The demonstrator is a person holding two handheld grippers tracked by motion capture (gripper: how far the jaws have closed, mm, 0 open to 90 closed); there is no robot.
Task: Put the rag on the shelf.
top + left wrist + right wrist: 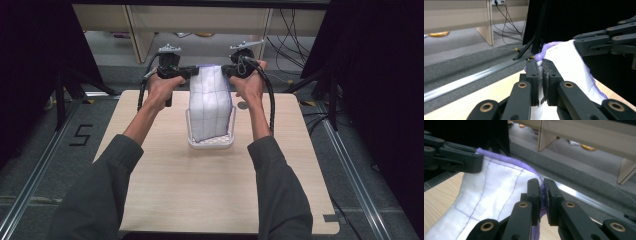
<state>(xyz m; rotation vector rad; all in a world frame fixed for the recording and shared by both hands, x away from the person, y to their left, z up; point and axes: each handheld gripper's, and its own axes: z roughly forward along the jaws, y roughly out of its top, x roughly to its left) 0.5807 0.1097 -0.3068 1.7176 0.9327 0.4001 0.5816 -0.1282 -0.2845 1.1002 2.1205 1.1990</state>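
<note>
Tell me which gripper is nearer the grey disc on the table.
Right. The right gripper pinches the cloth's top corner just above and beyond the grey disc. The left gripper pinches the other top corner, across the cloth from it.

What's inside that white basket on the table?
The lower end of a white cloth with purple stitching hangs into the basket, while both grippers, left and right, pinch its top corners. The cloth covers the basket's floor, so anything beneath is hidden.
</note>
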